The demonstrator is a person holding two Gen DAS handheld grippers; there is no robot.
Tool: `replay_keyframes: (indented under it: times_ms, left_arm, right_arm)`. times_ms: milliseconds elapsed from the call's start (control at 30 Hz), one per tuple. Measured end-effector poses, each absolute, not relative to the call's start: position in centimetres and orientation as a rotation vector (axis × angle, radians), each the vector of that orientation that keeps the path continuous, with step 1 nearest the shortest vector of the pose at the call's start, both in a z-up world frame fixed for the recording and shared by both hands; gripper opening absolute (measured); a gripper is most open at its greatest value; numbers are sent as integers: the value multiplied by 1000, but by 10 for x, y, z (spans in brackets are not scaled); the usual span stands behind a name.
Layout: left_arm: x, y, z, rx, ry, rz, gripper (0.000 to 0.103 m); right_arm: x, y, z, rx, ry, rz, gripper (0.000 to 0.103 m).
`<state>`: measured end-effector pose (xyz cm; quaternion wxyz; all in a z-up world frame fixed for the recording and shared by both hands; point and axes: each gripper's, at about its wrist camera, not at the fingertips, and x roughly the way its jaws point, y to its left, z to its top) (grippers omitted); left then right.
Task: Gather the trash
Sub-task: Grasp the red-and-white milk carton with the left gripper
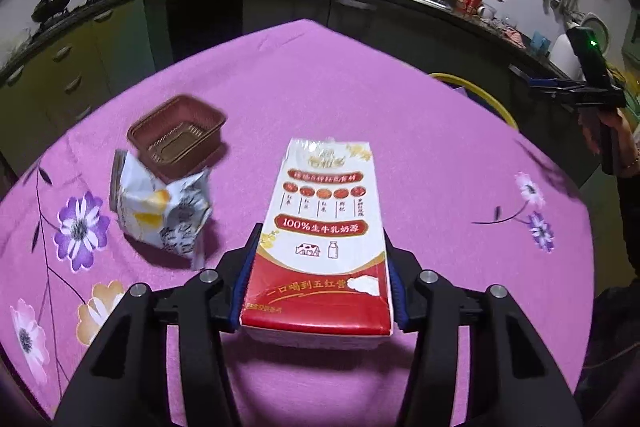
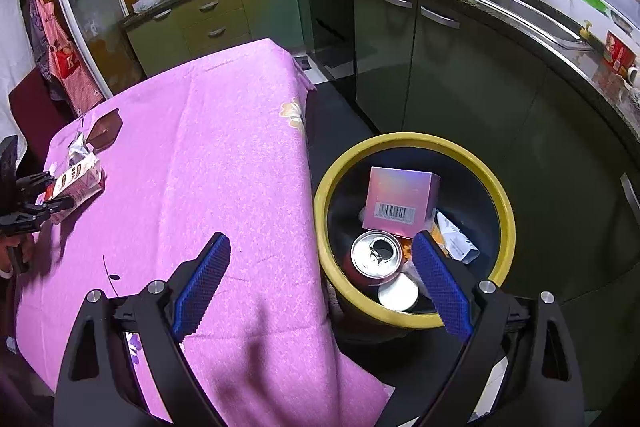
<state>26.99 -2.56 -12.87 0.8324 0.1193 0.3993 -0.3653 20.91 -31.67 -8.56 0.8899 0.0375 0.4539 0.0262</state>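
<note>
Pinching a milk carton point(image 1: 320, 227) between its pads, the left gripper point(image 1: 318, 291) holds it above the desk point(image 1: 360, 99); ahead to its left lie a crumpled wrapper point(image 1: 160, 211) and brown tray point(image 1: 176, 139). Right gripper point(image 2: 320, 283) (spread, holding nothing) hangs over the trash bin point(image 2: 505, 211), with a can point(image 2: 376, 254) and pink box point(image 2: 400, 201) inside.

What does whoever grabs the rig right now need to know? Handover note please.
Left tongs: shut on the milk carton, low over the pink tablecloth.
Right tongs: open, empty, at the table edge beside the yellow-rimmed bin.
Done: pink box, crushed can and other scraps are in the bin.
Left: bin the carton, then the crumpled wrapper and brown plastic tray, both on the table.
</note>
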Motion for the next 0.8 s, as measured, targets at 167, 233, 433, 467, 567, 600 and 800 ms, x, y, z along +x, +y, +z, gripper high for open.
replay_keyframes:
  times_ms: [167, 233, 433, 467, 567, 600, 800]
  left_arm:
    - [256, -45, -108, 292, 816, -803, 50]
    - [249, -56, -99, 309, 797, -818, 50]
    - [238, -85, -85, 368, 796, -854, 50]
    - [238, -86, -86, 375, 805, -857, 50]
    - [237, -91, -90, 401, 838, -857, 50]
    - [236, -91, -91, 408, 844, -857, 50]
    - [233, -94, -96, 482, 898, -858, 50]
  right_arm:
    - [202, -323, -81, 92, 924, 49, 91]
    - [200, -325, -82, 94, 924, 50, 91]
    - [195, -335, -84, 111, 926, 42, 91]
    - [195, -337, -84, 114, 928, 40, 91]
    - [193, -340, -87, 119, 935, 37, 91]
    - [193, -341, -88, 120, 938, 36, 91]
    - [195, -341, -90, 125, 949, 40, 91]
